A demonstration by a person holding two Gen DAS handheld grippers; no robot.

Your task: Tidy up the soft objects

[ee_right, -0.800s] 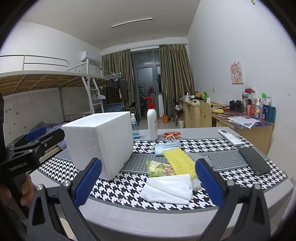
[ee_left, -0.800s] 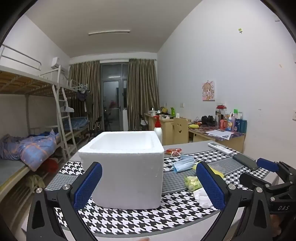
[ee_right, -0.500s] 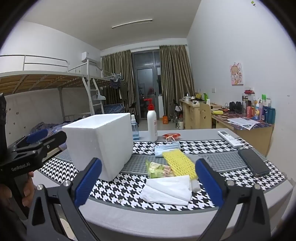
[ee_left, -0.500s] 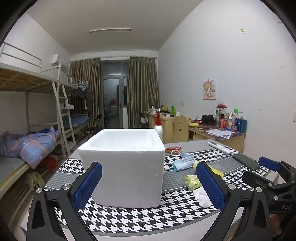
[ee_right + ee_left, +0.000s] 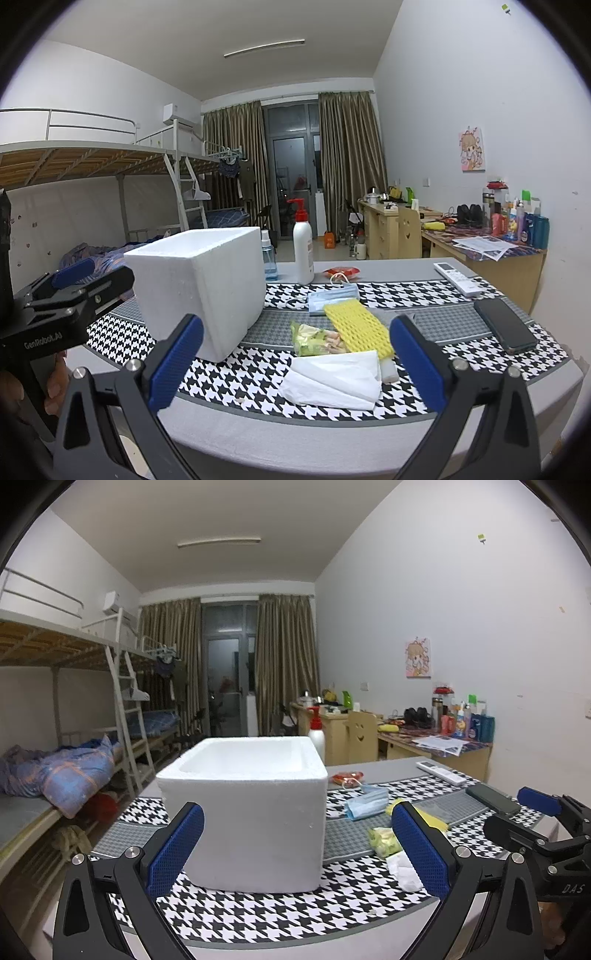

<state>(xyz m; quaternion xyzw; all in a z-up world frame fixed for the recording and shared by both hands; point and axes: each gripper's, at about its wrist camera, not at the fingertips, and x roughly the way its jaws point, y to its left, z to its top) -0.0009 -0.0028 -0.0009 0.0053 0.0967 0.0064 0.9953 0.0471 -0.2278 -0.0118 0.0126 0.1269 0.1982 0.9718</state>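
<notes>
An open white foam box (image 5: pixel 247 812) (image 5: pixel 199 284) stands on the houndstooth table mat (image 5: pixel 258 373). To its right lie white folded tissues (image 5: pixel 332 380), a yellow foam net (image 5: pixel 356 326), a green snack packet (image 5: pixel 317 338) and a blue face mask (image 5: pixel 334 297). My left gripper (image 5: pixel 295 845) is open and empty, held in front of the box. My right gripper (image 5: pixel 295 362) is open and empty, just short of the tissues. Each gripper shows at the edge of the other's view.
A black phone (image 5: pixel 504 325) and a white remote (image 5: pixel 456 282) lie at the right of the table. A pump bottle (image 5: pixel 303 247), a small spray bottle (image 5: pixel 269 258) and a red packet (image 5: pixel 341 272) stand behind the box. Bunk beds are left, desks right.
Both views have shifted slightly; the left gripper has risen a little toward the box. Nothing on the table has moved and both grippers stay open.
</notes>
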